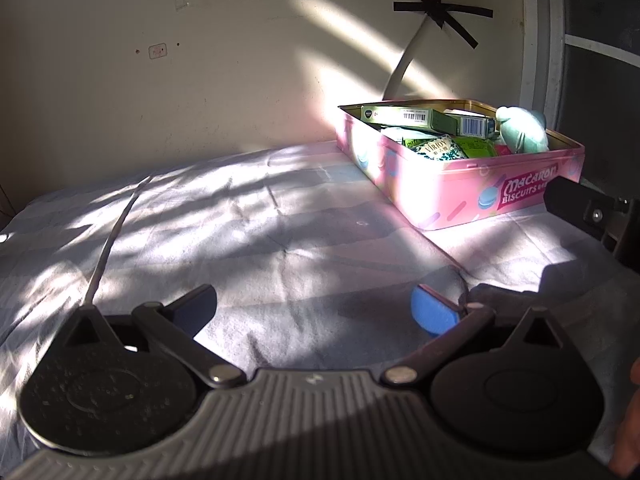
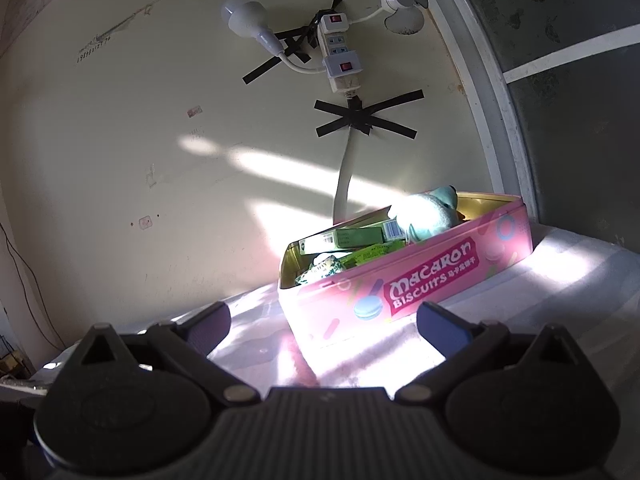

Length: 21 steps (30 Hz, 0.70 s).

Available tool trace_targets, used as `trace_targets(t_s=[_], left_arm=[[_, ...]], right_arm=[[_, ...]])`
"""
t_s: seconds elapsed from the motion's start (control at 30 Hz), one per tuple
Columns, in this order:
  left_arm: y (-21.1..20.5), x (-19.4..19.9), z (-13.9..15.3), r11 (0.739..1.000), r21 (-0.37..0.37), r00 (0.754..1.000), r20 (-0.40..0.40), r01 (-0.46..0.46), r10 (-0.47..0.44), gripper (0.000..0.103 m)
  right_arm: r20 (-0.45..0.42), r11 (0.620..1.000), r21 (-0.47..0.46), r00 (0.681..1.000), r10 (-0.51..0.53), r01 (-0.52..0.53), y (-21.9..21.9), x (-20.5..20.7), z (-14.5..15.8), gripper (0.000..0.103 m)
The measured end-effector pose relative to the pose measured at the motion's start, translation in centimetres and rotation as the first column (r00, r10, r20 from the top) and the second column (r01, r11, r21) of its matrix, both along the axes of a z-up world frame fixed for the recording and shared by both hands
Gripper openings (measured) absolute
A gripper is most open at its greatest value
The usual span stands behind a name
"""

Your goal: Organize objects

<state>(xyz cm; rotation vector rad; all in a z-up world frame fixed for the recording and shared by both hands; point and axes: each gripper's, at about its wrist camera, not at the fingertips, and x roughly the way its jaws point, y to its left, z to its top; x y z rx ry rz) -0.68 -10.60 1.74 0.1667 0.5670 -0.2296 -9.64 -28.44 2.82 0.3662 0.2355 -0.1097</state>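
**One pink tin, both grippers empty**

One tin on the bed: a pink "Macaron Biscuits" tin (image 1: 460, 184), lid off, standing at the far right corner of the sheet (image 1: 248, 240), close to the wall and the window frame.

Left gripper (image 1: 316, 308): fingers spread wide, nothing between them, low over the near part of the sheet, well apart from the tin. Only sunlit cloth shows between the blue pads (image 1: 434, 314).

Right gripper (image 2: 322, 322): also spread wide and empty, held near the tin's long labelled side (image 2: 400, 280). Whether it touches the tin cannot be told.

Contents counted from the left wrist view:
- two green cartons (image 1: 404, 117) with barcodes, lying across the far end
- one pale blue-green plush toy (image 1: 522, 128), at the tin's right end, rising above the rim
- one dark-patterned packet (image 1: 436, 149) in the middle
- one bright green packet (image 1: 476, 147) beside it
- something red beside the toy, too hidden to name

Seen by the left wrist view only: a black part of the other gripper (image 1: 580, 206) at the right edge, just in front of the tin, and the edge of a hand (image 1: 628, 432) at the lower right.

Seen by the right wrist view only: one white power strip (image 2: 340, 54) taped to the wall above the tin, one bulb (image 2: 244, 16) plugged beside it, one small white fan (image 2: 404, 2) on a stalk. The left wrist view catches only one black tape cross (image 1: 440, 12) and the white cable below it.
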Motion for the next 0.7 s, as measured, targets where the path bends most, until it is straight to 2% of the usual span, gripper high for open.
trace_targets(t_s=[0.23, 0.7], left_arm=[[-0.6, 0.2, -0.6, 1.000, 0.023, 1.000, -0.022, 0.012, -0.011, 0.103], [-0.7, 0.8, -1.1, 1.000, 0.024, 0.997, -0.072, 0.006, -0.005, 0.103]], right_arm=[[-0.014, 1.000, 0.018, 1.000, -0.010, 0.010, -0.4, 0.4, -0.4, 0.103], [-0.033, 1.000, 0.027, 0.999, 0.000, 0.000, -0.3, 1.0, -0.8, 0.103]])
